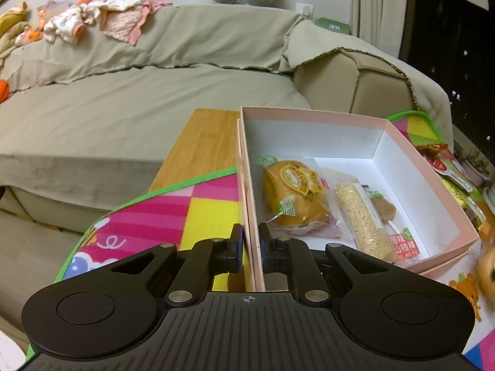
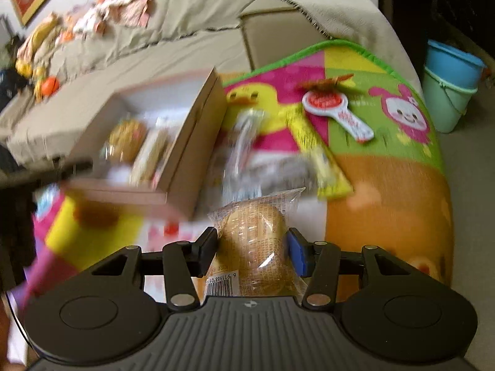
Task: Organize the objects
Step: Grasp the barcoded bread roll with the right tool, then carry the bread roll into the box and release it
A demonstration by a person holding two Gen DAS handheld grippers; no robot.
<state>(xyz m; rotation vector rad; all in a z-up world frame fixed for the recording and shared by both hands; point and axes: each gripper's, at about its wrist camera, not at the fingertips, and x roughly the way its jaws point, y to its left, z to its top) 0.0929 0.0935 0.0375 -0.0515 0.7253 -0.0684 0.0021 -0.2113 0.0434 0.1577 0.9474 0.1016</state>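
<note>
While my left tongs (image 1: 250, 247) pinch the near wall of the pink box (image 1: 427, 167), my right tongs (image 2: 252, 253) clamp a wrapped bun (image 2: 253, 241) just outside it. Next I must carry the bun over that rim and release beside the snacks (image 1: 340, 207) inside.

My matt black plastic left gripper (image 1: 251, 244), ribbed on its housing and fixed with shiny metal pins, pinches the smooth pink cardboard wall of a box (image 1: 399, 137) lined in white paper. Clear, glossy plastic wrap crinkles around the bun (image 2: 253, 241) in my right gripper (image 2: 252, 253). A printed foam mat (image 1: 198, 207) covers the varnished wood desk (image 1: 204, 142); rumpled beige cloth drapes the sofa (image 1: 130, 99).
</note>
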